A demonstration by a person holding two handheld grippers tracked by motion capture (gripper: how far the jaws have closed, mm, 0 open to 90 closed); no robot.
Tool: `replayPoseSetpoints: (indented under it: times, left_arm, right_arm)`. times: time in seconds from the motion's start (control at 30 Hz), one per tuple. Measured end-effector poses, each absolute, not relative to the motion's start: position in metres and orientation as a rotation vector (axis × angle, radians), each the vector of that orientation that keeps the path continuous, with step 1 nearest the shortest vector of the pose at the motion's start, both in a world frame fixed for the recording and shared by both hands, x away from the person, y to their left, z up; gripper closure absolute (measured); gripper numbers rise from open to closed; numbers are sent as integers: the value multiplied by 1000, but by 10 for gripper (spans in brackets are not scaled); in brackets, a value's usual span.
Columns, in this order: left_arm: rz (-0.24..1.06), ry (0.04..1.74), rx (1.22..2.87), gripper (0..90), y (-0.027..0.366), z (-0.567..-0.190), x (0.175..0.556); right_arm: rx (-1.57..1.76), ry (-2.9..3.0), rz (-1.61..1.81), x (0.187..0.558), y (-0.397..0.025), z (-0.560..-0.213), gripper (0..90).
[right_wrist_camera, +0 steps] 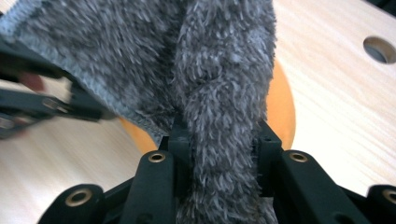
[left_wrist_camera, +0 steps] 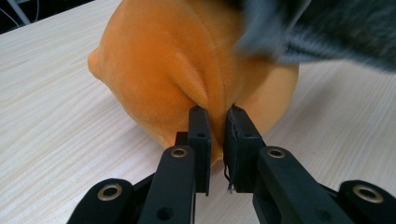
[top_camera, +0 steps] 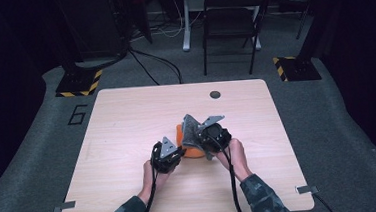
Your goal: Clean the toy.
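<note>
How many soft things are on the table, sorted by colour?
Orange plush toy: 1
Grey fuzzy cloth: 1
Total: 2

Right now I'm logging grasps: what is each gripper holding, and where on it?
Left gripper pinches a fold of the orange plush. Right gripper clamps a bunched part of the grey fuzzy cloth.

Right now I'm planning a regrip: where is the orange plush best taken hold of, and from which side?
Judging by its shape, grip the orange plush by the raised fold on its near side, coming in low along the table. The left gripper already pinches that seam; elsewhere it is rounded, and the grey cloth drapes its top.
</note>
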State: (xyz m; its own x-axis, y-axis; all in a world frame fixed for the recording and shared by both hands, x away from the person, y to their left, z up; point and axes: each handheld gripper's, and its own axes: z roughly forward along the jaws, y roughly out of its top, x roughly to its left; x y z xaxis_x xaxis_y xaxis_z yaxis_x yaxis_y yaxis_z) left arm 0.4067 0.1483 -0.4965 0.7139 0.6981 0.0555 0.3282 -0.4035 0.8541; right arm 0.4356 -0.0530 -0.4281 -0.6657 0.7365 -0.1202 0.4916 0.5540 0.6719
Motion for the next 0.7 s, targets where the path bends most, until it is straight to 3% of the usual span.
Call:
replayPoseSetpoints:
  times: [0.7]
  left_arm:
    - [508,788,2006,814,149,-497,407]
  right_arm:
    - [1282,2408,729,462,-100,-461,674]
